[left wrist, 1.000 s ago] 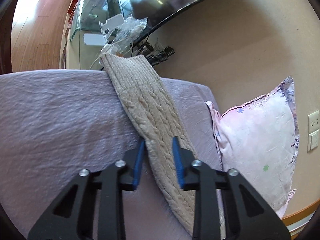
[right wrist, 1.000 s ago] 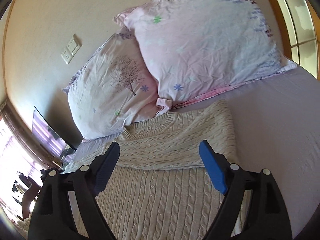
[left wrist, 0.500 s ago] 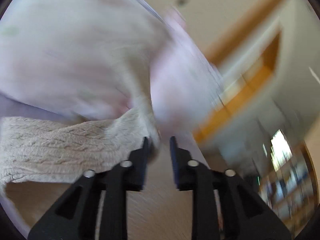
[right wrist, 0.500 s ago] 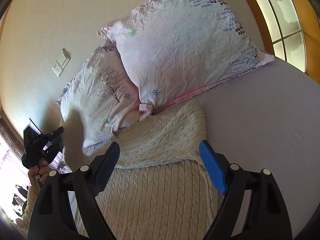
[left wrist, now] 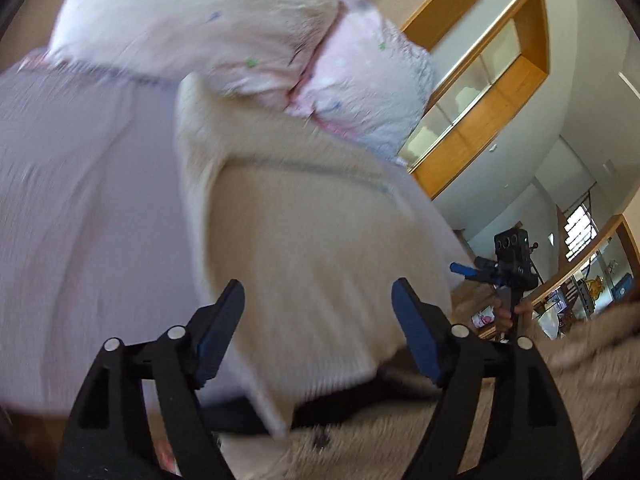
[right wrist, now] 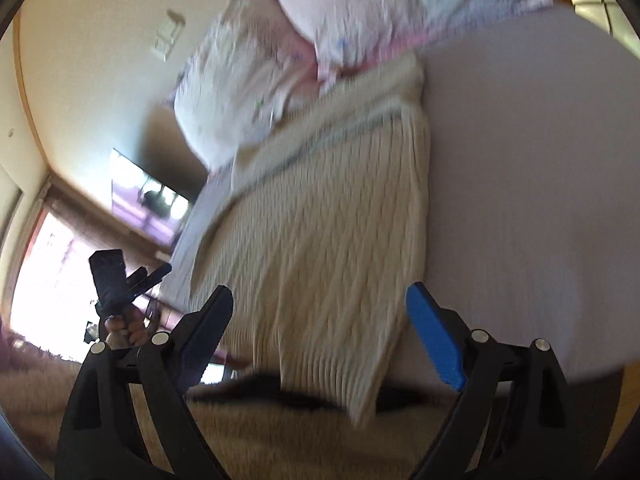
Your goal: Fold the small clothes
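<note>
A cream cable-knit sweater (right wrist: 336, 236) lies flat on the lilac bed sheet (right wrist: 520, 184), sleeves folded across its top, hem hanging over the near bed edge. It also shows, blurred, in the left wrist view (left wrist: 312, 232). My left gripper (left wrist: 318, 332) is open and empty, above the sweater's hem. My right gripper (right wrist: 320, 336) is open and empty, back from the bed edge over the hem. The right gripper also shows in the left wrist view (left wrist: 476, 270), and the left gripper in the right wrist view (right wrist: 132, 276).
Two floral pillows (right wrist: 368, 20) lean on the wall behind the sweater's collar; they also show in the left wrist view (left wrist: 248, 36). A beige carpet (right wrist: 280, 436) lies below the bed edge. A television (right wrist: 148, 200) and a bright window are at the left.
My left gripper let go of the sleeve, opened wide and swung back toward the bed's near edge. My right gripper pulled back from the sweater and stayed open. Both views are blurred by motion.
</note>
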A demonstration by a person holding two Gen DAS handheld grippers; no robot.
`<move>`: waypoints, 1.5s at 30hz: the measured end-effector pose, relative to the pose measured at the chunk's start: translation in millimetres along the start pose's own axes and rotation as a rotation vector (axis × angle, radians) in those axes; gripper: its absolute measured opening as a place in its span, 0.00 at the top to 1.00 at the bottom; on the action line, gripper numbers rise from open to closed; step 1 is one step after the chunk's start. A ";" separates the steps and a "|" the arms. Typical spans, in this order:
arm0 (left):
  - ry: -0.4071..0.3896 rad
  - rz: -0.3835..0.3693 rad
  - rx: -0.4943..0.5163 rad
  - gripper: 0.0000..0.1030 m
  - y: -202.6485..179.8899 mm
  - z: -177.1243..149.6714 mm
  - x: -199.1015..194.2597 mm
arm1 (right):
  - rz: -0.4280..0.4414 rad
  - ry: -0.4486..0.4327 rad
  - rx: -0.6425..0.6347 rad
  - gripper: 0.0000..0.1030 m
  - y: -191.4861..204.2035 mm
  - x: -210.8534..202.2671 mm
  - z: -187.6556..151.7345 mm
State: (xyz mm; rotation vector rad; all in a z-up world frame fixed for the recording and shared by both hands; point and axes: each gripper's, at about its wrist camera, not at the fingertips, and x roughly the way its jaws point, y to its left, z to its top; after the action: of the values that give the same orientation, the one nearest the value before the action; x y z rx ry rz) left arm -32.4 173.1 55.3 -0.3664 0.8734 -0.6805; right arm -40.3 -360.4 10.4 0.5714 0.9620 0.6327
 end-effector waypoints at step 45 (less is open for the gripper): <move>-0.268 0.155 -0.300 0.26 135.5 202.3 88.1 | -0.179 -0.583 0.129 0.01 -13.2 112.6 231.8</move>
State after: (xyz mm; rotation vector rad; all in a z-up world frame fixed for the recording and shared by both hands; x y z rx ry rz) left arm 222.6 217.5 50.8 -0.6362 0.7387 -0.3461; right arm 213.4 -326.9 43.8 0.7233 0.4953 0.2184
